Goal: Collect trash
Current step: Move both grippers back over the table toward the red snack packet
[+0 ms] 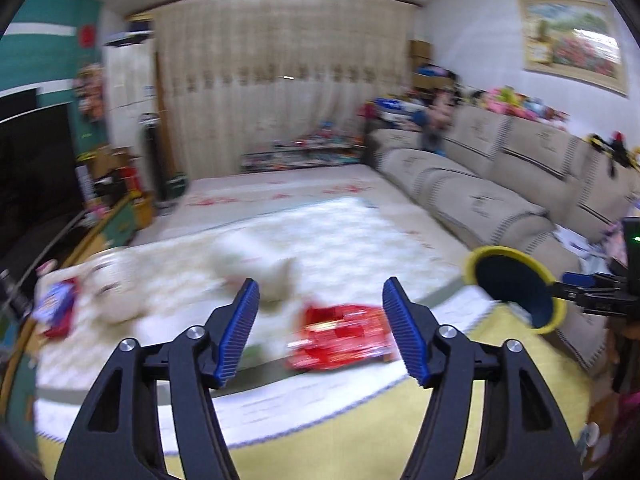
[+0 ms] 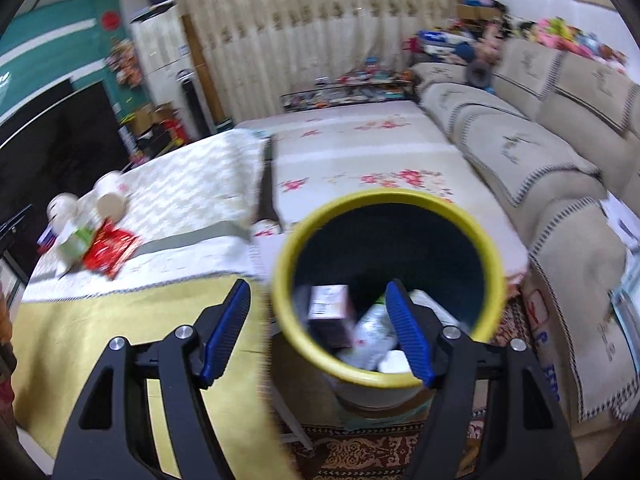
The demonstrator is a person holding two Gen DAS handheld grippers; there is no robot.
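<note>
We see the left gripper [image 1: 320, 328] with its jaws spread wide and nothing between them. Just beyond its fingertips, nearer the right finger, lies a flat red snack wrapper [image 1: 340, 336] on the white textured cloth [image 1: 352, 240]. Ahead of the left finger lie blurred white paper cups [image 1: 256, 260]; far to the left of it is a blue-and-red packet [image 1: 56, 306].

The right gripper [image 2: 318, 328] is likewise released and grasps nothing. Between its fingers, nearer the right one, stands a round yellow-rimmed dark bin [image 2: 280, 280] holding a small carton [image 2: 328, 306] and pale wrappers [image 2: 374, 334]; the right finger overlaps the rim, and contact cannot be judged.

The beige sofa [image 2: 520, 148] bounds the side beyond the right finger. The yellow cloth edge [image 1: 360, 432] lies below the left fingers.

Only the right view shows the bin contents; in the left view the bin [image 1: 516, 284] shows only its dark mouth
</note>
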